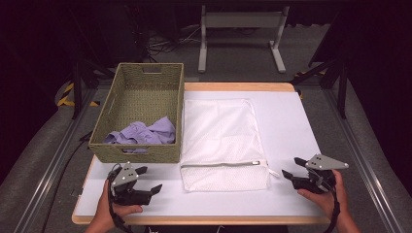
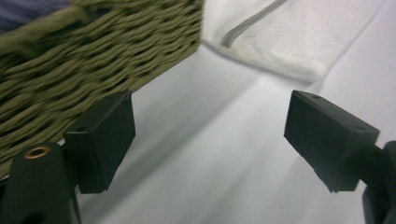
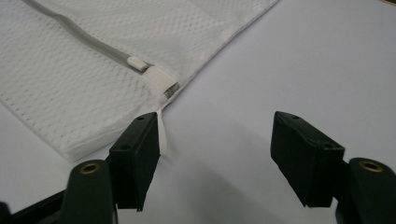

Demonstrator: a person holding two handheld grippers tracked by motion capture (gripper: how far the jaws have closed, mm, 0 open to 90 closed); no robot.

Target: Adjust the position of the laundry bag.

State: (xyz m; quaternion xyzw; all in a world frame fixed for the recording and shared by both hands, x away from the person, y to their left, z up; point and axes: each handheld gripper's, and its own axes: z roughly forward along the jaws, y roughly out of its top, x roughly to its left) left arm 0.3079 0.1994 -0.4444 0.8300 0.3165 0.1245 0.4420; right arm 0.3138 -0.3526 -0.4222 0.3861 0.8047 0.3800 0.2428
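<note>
A: Where's the mesh bag (image 1: 222, 143)?
B: Flat on the desk (image 1: 286, 121), mid-width, its zipper (image 3: 79, 42) end toward the near edge, just beside the basket (image 1: 124, 107) at the left edge. A purple cloth (image 1: 145, 133) lies in the basket.
A: The right tongs (image 1: 290, 167)?
B: Near the front right corner, jaws wide apart, gripping nothing. The zip's white pull tab (image 3: 162, 133) lies just beside one jaw.
A: And the left tongs (image 1: 148, 179)?
B: Front left corner, close to the basket's near wall, open and empty too.
</note>
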